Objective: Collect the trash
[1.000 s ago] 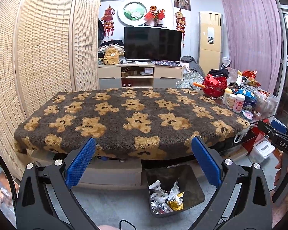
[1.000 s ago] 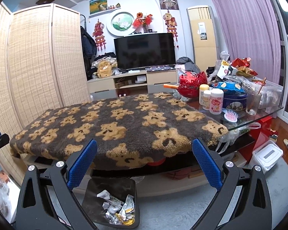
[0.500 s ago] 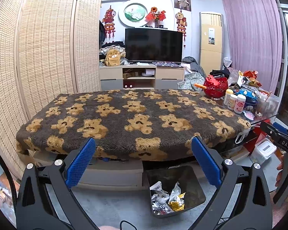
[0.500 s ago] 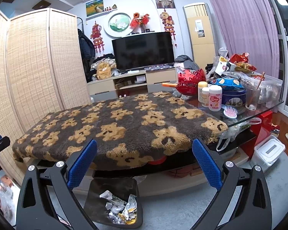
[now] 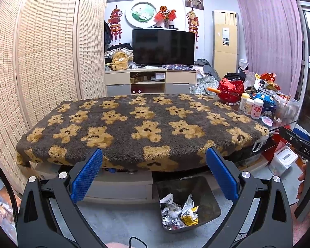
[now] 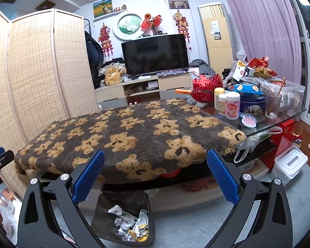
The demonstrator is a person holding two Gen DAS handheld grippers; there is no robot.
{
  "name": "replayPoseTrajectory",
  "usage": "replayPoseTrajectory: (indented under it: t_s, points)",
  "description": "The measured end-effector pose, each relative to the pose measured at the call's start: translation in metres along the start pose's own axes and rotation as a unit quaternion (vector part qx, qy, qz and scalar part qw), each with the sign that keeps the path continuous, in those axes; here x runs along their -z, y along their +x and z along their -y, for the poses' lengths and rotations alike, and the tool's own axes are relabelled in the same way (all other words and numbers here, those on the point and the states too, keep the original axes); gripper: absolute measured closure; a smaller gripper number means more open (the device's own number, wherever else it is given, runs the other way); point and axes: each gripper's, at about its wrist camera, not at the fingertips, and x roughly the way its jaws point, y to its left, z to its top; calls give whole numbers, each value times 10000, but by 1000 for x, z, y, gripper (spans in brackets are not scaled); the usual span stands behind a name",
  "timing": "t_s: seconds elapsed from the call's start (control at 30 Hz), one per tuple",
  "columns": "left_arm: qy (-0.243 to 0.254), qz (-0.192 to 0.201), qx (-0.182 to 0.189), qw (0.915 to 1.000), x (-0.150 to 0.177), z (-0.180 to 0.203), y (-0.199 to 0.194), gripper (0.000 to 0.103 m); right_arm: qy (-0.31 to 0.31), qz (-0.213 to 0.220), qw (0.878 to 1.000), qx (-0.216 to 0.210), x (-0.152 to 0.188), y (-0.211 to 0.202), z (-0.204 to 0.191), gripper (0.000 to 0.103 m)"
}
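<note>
1. The left gripper has its blue-padded jaws spread wide with nothing between them; the right gripper stands the same, apart and empty.
2. The trash bin sits on the floor at the near edge of the table, below and slightly right of the left gripper's midline. In the right wrist view the trash bin lies below and to the left, under the left pad. It therefore stands between the two grippers, about equally close to each.
3. Inside it lie crumpled wrappers, silver and yellow foil heaped toward the near wall, with no clear long axis.
4. The bear-print blanket covering the table shows no loose trash on its surface. As far as I can judge, the collecting is largely done here.
5. Any further candidates would be on the cluttered glass end at the far right, beside the snack bag and the bottles. That end lies on the right gripper's side, so the right hand looks better placed to reach there.
6. The other gripper's handle shows at the right edge of the left wrist view, held well apart from the bin.
</note>
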Motion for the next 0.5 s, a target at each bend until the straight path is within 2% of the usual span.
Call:
replayPoseTrajectory:
  t_s: [0.5]
  points:
    - [-5, 20, -4, 10000, -2, 1, 0, 8, -7, -4, 10000, -2, 0, 1, -2, 3]
